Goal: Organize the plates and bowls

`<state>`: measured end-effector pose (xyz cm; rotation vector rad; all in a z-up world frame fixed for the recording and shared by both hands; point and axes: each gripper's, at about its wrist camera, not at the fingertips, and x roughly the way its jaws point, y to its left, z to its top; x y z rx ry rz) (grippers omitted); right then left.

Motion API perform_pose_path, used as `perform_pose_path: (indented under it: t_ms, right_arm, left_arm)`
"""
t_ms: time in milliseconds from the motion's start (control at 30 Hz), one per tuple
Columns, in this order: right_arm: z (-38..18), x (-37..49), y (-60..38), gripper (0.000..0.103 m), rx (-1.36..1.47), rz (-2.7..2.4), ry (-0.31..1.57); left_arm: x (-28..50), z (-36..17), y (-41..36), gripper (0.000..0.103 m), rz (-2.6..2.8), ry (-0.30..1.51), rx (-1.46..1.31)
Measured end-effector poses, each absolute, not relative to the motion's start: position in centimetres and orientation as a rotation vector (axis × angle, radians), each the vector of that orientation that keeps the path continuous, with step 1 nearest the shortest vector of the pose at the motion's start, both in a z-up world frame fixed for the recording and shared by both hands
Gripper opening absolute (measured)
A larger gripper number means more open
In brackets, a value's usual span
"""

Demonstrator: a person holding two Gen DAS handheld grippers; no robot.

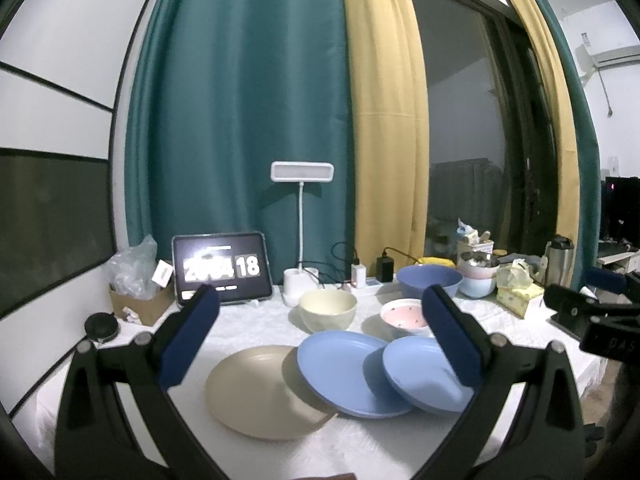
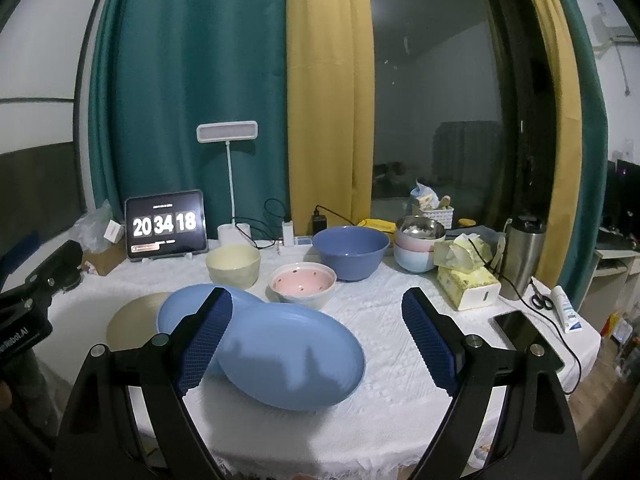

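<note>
Both held level above table [image 2: 380,360]: left gripper [image 1: 320,336] fingers spread, empty; right gripper [image 2: 316,336] likewise.

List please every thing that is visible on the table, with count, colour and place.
plates: 3; two blue overlapping, one beige at left; front.
bowls: 3 loose; dark blue, cream, pink spotted; behind plates.
stacked bowls: metal on pink and pale blue; right rear.
tablet clock: 1, black; left rear.
lamp: 1, white; rear.
tissue box: 1, yellow; right.
flask: 1, steel; right.
phone: 1, black; right edge.
tablecloth: white.
left gripper: open, empty.
right gripper: open, empty.
</note>
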<state>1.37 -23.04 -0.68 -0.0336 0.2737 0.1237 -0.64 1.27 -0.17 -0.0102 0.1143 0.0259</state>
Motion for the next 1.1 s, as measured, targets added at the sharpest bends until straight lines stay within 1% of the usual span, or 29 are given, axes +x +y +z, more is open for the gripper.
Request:
perform_pose_path:
  t_ms: [1100]
  right_arm:
    - [-0.70, 1.37, -23.07, 0.089, -0.035, 0.121, 0.275]
  left_arm:
    - [-0.48, -0.03, 1.34, 0.102, 0.028, 0.115, -0.009]
